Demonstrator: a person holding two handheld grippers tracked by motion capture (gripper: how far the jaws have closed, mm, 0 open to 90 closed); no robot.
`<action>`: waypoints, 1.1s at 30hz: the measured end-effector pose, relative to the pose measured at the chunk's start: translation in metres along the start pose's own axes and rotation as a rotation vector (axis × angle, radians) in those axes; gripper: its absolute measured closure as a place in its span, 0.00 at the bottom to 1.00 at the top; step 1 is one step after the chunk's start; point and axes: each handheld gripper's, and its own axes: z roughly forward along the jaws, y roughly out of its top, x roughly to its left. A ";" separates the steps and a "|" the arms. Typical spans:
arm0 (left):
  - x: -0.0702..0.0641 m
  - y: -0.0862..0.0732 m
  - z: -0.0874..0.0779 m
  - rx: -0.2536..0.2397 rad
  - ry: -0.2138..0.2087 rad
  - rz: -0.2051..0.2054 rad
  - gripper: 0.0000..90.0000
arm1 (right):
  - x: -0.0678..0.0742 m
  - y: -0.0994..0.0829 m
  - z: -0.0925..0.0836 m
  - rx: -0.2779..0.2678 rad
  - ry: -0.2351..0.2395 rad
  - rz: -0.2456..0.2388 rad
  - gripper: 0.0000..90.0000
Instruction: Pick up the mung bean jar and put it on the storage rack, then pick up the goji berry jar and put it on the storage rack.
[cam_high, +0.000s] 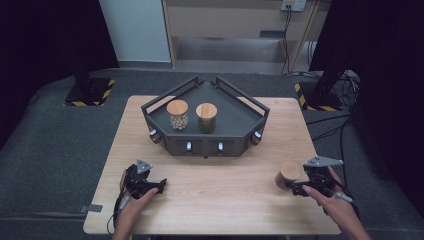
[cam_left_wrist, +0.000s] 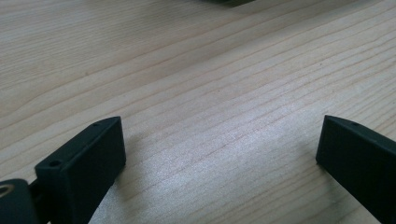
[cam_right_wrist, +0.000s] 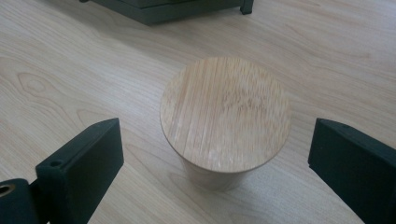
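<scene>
Wood-lidded jar (cam_right_wrist: 225, 116) upright, axis vertical | right gripper (cam_right_wrist: 215, 154) fingers open around it | left gripper (cam_left_wrist: 219, 154) fingers open

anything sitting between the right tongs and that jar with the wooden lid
Nothing visible does. The right tongs stand open, one jaw on each side of the round wooden-lidded jar, with bare light wooden table in the gaps.

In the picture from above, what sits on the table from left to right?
Left gripper → jar of pale beans → jar with dark contents → wooden-lidded jar → right gripper.
</scene>
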 end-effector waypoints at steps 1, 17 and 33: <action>0.000 0.000 0.000 0.000 0.000 0.000 0.00 | -0.001 -0.002 0.000 0.001 -0.001 0.001 0.04; -0.001 0.000 0.000 0.000 0.002 -0.002 0.00 | 0.000 -0.017 0.012 0.033 -0.002 0.009 0.04; -0.001 0.000 0.000 0.000 0.002 -0.002 0.00 | 0.004 -0.015 0.029 0.060 0.003 0.000 0.06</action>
